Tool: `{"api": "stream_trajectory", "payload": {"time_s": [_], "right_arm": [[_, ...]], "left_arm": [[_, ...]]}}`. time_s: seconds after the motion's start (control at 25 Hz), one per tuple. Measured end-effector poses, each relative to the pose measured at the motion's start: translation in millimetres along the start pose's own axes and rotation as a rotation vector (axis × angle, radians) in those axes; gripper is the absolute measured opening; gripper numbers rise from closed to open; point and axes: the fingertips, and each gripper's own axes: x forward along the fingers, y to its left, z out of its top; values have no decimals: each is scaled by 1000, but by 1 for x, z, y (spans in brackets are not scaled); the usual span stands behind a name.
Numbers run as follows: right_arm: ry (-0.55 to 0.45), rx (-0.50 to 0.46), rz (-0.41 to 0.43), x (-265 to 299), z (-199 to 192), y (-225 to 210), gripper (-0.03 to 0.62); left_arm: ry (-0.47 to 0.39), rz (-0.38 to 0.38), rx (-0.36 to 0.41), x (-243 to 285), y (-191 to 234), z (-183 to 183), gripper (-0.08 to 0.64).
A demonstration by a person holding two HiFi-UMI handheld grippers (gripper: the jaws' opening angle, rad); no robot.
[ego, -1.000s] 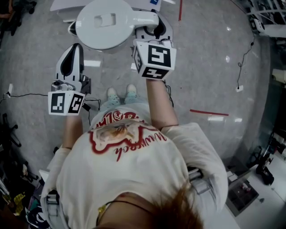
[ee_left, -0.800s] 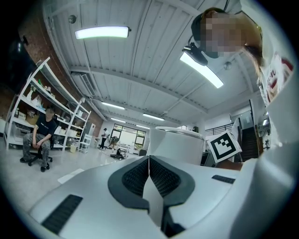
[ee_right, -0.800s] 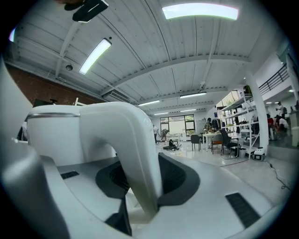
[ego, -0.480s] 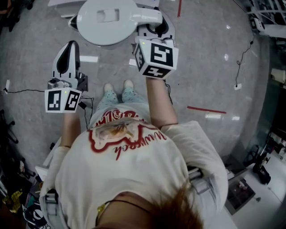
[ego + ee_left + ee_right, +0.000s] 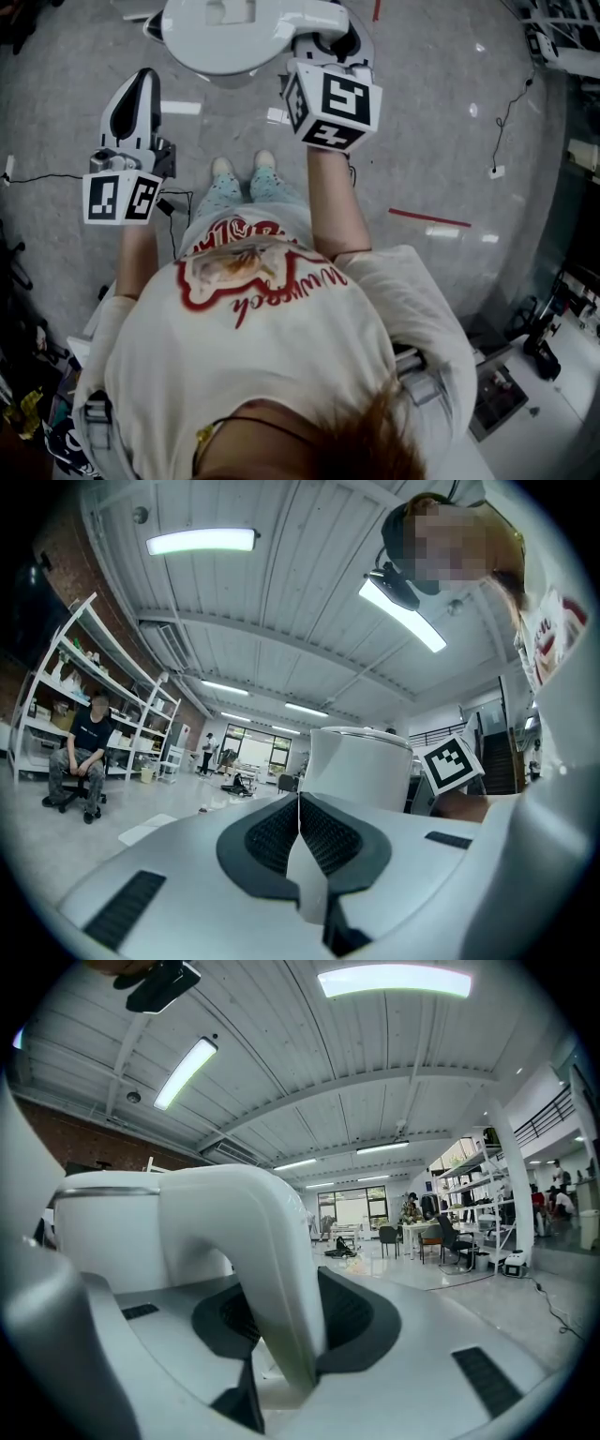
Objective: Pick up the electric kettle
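The white electric kettle (image 5: 225, 33) hangs in the air at the top of the head view, lid up, its handle (image 5: 319, 17) pointing right. My right gripper (image 5: 326, 47) is shut on that handle; in the right gripper view the curved handle (image 5: 272, 1269) runs down between the dark pads (image 5: 352, 1316), with the kettle body (image 5: 103, 1232) at the left. My left gripper (image 5: 139, 80) is held level to the kettle's left, apart from it. Its pads (image 5: 277, 832) meet with nothing between them, and the kettle (image 5: 361, 766) stands beyond them.
Below lies a grey floor with red tape marks (image 5: 428, 217), a cable (image 5: 506, 122) and the person's feet (image 5: 239, 173). A shelf rack with a seated person (image 5: 84, 752) is far left in the left gripper view. Tables and chairs (image 5: 422, 1232) stand far off.
Kettle, both grippers and the feet have all slid up the head view together. The right gripper keeps its hold on the handle; the left stays shut and empty.
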Motion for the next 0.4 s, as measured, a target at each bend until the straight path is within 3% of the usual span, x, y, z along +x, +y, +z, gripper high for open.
{"api": "stream_trajectory", "payload": {"time_s": [0.4], "right_arm": [[-3, -2, -8, 0, 3, -3, 132]], "left_arm": [[-6, 0, 4, 2, 4, 5, 14]]}}
